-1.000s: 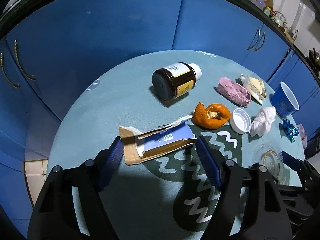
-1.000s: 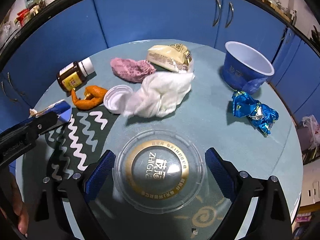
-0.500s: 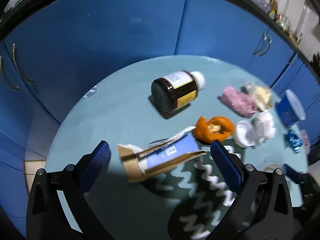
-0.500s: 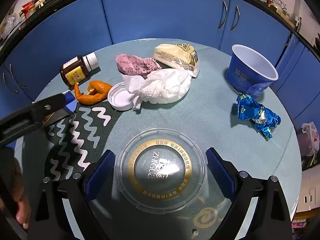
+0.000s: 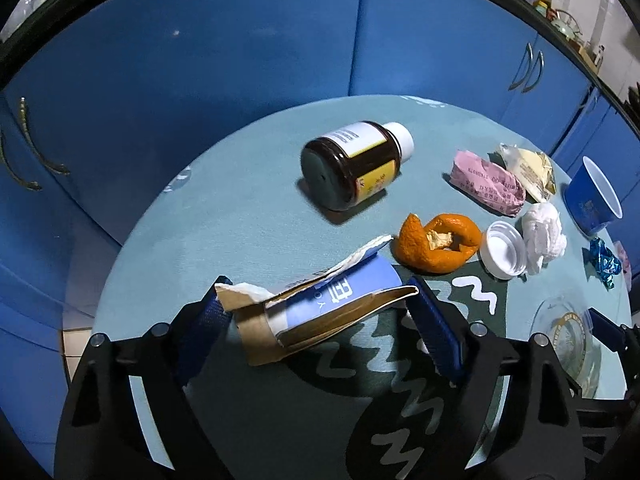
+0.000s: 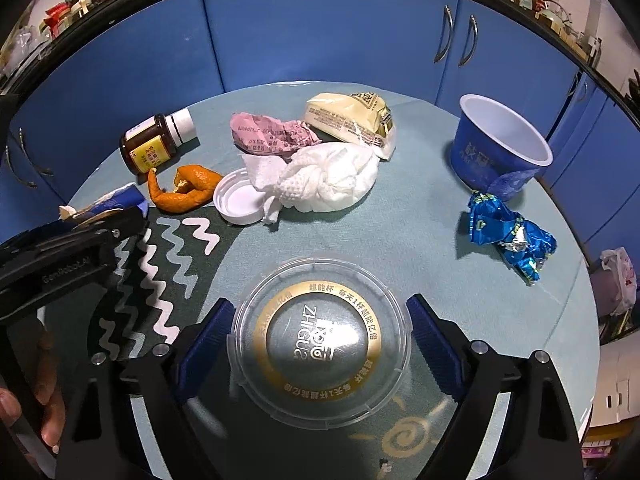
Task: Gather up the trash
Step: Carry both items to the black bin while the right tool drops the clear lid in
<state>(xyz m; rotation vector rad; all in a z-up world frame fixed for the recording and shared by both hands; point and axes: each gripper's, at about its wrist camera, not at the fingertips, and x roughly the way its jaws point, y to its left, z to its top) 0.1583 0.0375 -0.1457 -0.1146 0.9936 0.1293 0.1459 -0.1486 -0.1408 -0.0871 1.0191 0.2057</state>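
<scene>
Trash is strewn over the round teal table, and your two tools each straddle one piece. Your left gripper is closing around the torn cardboard box; its blue pads sit at the box's two ends, and whether they press on it yet is not clear. Your right gripper is also narrowing, with the clear plastic lid lying flat between its pads, a thin gap on each side.

The box is ripped open, brown inside, blue outside. Taking the lid as landmark: beyond it lie a crumpled white tissue and a white cap touching it, with orange peel and a brown bottle on its side further left. A blue foil wrapper and blue cup sit to the lid's right. Blue cabinets curve behind the table.
</scene>
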